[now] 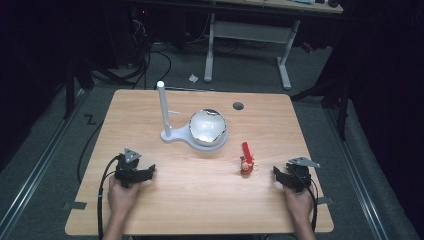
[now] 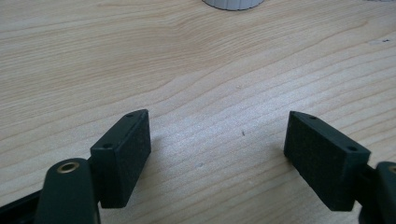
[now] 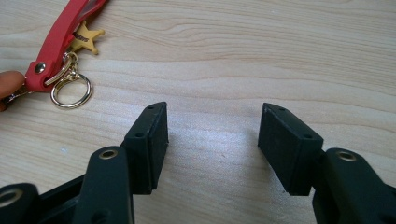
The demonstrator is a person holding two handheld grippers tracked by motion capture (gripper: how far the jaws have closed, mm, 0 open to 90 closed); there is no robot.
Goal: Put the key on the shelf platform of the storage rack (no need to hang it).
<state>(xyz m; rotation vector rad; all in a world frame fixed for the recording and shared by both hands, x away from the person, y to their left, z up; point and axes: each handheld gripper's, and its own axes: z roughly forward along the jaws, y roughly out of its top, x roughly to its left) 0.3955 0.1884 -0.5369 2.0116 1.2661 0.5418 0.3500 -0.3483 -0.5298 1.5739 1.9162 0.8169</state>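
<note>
A red keychain [image 1: 246, 158] with a strap, a small figure and a gold ring lies on the wooden table [image 1: 200, 200], right of centre. In the right gripper view the red strap [image 3: 60, 37] and gold ring [image 3: 70, 91] lie at the upper left, beyond the jaws. My right gripper [image 1: 281, 176] rests open on the table just right of the keychain, nothing between its jaws [image 3: 212, 140]. My left gripper [image 1: 148, 171] rests open at the table's left, its jaws [image 2: 217, 154] wide apart over bare wood.
A white stand with an upright post [image 1: 163, 107] and a round shiny bowl-like dish [image 1: 207, 127] sits at the table's middle back; its base edge [image 2: 231, 3] shows at the top of the left gripper view. A dark round hole [image 1: 238, 106] lies behind it.
</note>
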